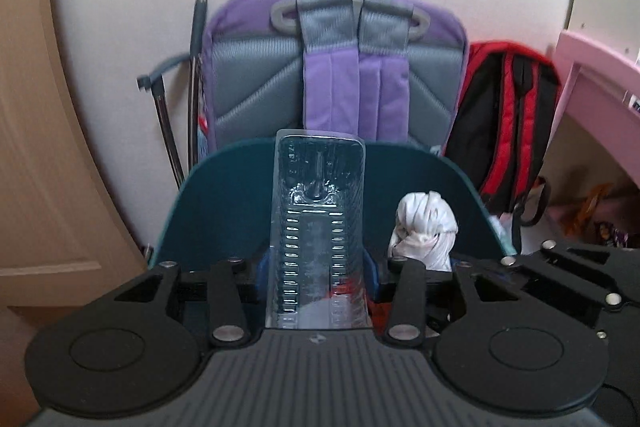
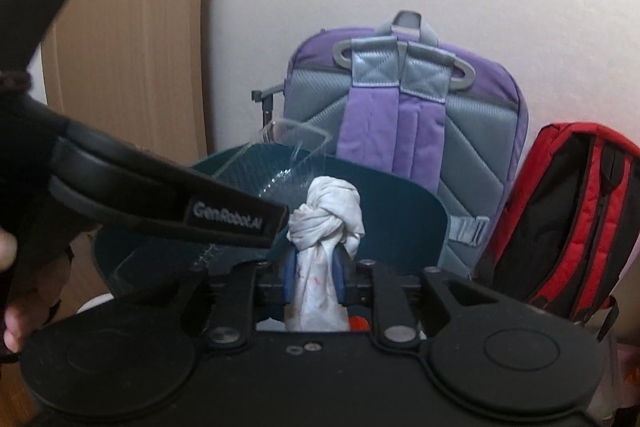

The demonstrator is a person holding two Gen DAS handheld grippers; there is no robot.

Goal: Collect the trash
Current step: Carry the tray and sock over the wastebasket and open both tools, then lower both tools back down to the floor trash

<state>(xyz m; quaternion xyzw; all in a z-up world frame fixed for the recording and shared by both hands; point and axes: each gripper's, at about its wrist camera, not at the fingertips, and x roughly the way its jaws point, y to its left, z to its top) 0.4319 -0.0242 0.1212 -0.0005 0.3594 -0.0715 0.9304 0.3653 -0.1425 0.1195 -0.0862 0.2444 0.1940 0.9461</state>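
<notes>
Room: pale wall is standing behind a purple and grey padded backpack (image 1: 340,67), a red and black backpack (image 1: 504,123) and a tan wooden door (image 2: 132,39).
Bin: dark teal plastic bin (image 1: 224,211) is waiting open just below both claws.
Left claw (image 1: 318,267): it is gripping the clear ribbed plastic blister tray (image 1: 318,227) near its lower end, jaws partly apart around it.
Right claw (image 2: 316,275): its blue pads are sitting either side of the knotted white rag bundle (image 2: 326,219); whether they are pressing I cannot tell.
Handling: tray is looking light, slick and springy, best pinched across its flat edges; bundle is looking soft and squashy, best taken below the knot.
</notes>
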